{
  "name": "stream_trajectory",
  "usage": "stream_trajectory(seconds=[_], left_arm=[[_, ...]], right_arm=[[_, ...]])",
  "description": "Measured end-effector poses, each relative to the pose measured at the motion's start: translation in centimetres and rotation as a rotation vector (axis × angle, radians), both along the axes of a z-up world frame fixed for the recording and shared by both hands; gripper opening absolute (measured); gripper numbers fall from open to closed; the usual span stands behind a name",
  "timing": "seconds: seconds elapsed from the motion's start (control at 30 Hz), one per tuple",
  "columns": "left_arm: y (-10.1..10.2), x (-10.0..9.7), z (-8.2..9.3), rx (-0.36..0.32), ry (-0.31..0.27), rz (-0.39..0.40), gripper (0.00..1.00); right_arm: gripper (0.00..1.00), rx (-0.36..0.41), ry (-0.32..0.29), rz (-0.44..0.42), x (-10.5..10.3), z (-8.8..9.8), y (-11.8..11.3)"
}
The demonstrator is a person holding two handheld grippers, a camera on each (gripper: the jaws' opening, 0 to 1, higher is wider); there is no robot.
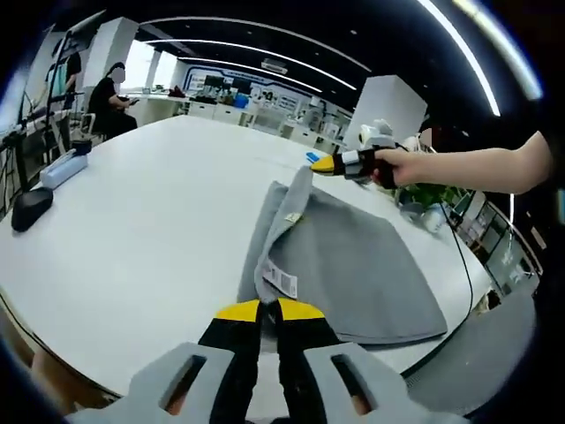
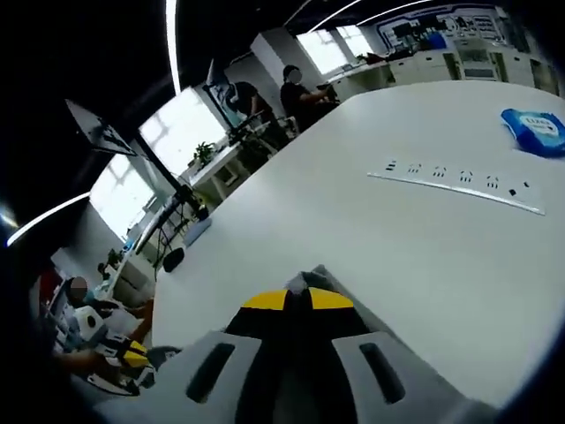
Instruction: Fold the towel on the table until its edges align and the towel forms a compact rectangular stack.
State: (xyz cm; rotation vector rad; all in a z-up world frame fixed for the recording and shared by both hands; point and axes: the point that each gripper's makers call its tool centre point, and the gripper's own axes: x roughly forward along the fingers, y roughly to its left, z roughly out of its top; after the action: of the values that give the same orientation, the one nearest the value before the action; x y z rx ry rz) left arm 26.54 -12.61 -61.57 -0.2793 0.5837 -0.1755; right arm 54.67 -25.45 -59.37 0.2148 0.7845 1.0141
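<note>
A grey towel point(image 1: 353, 256) lies on the white table point(image 1: 159, 221), its left edge pulled up into a ridge with a white label point(image 1: 282, 281) showing. My left gripper point(image 1: 269, 311) is shut on the near corner of that ridge. The far corner is pinched by my right gripper point(image 1: 328, 164), held by a person's hand coming in from the right. In the right gripper view, the right gripper point(image 2: 298, 300) has its yellow-tipped jaws closed on a small peak of towel point(image 2: 307, 281). The left gripper point(image 2: 132, 355) shows low at the left.
A black mouse-like object point(image 1: 31, 208) and a white and blue item point(image 1: 64, 168) sit at the table's left edge. A white power strip point(image 2: 459, 181) and a blue pack point(image 2: 534, 131) lie farther along the table. People sit at desks point(image 1: 110, 97) behind.
</note>
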Motion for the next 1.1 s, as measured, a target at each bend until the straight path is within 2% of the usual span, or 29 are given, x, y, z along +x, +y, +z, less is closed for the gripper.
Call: stream_trajectory(seconds=[0.07, 0.13, 0.27, 0.33, 0.47, 0.53, 0.6, 0.67, 0.7, 0.8, 0.87, 0.93, 1.03, 1.1], left_arm=[[0.8, 0.0, -0.2, 0.031, 0.002, 0.034, 0.12], [1.6, -0.2, -0.9, 0.079, 0.030, 0.051, 0.15], [1.8, -0.4, -1.4, 0.092, 0.052, 0.048, 0.15], [1.7, -0.5, -1.0, 0.091, 0.042, 0.048, 0.15], [1.1, -0.4, -0.4, 0.091, 0.019, 0.038, 0.16], [0.4, -0.2, 0.1, 0.090, -0.005, 0.008, 0.17], [-1.4, 0.1, 1.0, 0.073, -0.039, -0.061, 0.16], [-3.5, 0.3, 1.7, 0.046, -0.052, -0.131, 0.16], [-4.9, 0.5, 1.9, 0.043, -0.052, -0.189, 0.16], [-7.5, 1.2, 2.2, 0.085, -0.057, -0.329, 0.15], [-9.2, 1.8, 2.5, 0.107, -0.068, -0.421, 0.15], [-11.0, 2.3, 2.9, 0.094, -0.074, -0.506, 0.15], [-13.2, 2.9, 3.6, 0.076, -0.070, -0.592, 0.15], [-14.3, 3.2, 3.7, 0.089, -0.066, -0.642, 0.15]], right_arm=[[0.07, 0.037, 0.009, -0.016, 0.2, 0.4, -0.5], [0.08, 0.053, 0.015, -0.042, 0.3, 0.6, -1.3], [0.05, 0.060, 0.029, -0.072, 0.3, 0.6, -2.8], [0.05, 0.047, 0.025, -0.068, -0.1, 0.4, -3.5], [0.04, -0.030, 0.010, -0.031, -1.3, -0.9, -5.5], [0.04, -0.061, 0.004, -0.016, -1.9, -1.4, -6.6], [0.04, -0.079, -0.013, 0.005, -2.7, -1.4, -7.5], [0.04, -0.108, -0.011, 0.036, -3.6, -1.7, -8.5], [0.03, -0.132, -0.022, 0.050, -3.8, -1.9, -9.1], [0.01, -0.187, -0.050, 0.079, -4.5, -2.3, -10.7], [0.02, -0.177, -0.045, 0.075, -5.0, -2.1, -11.6], [0.02, -0.147, -0.027, 0.055, -5.4, -1.7, -12.2], [0.01, -0.143, -0.042, 0.043, -6.0, -1.3, -13.8], [0.01, -0.147, -0.042, 0.041, -6.4, -1.4, -14.8]])
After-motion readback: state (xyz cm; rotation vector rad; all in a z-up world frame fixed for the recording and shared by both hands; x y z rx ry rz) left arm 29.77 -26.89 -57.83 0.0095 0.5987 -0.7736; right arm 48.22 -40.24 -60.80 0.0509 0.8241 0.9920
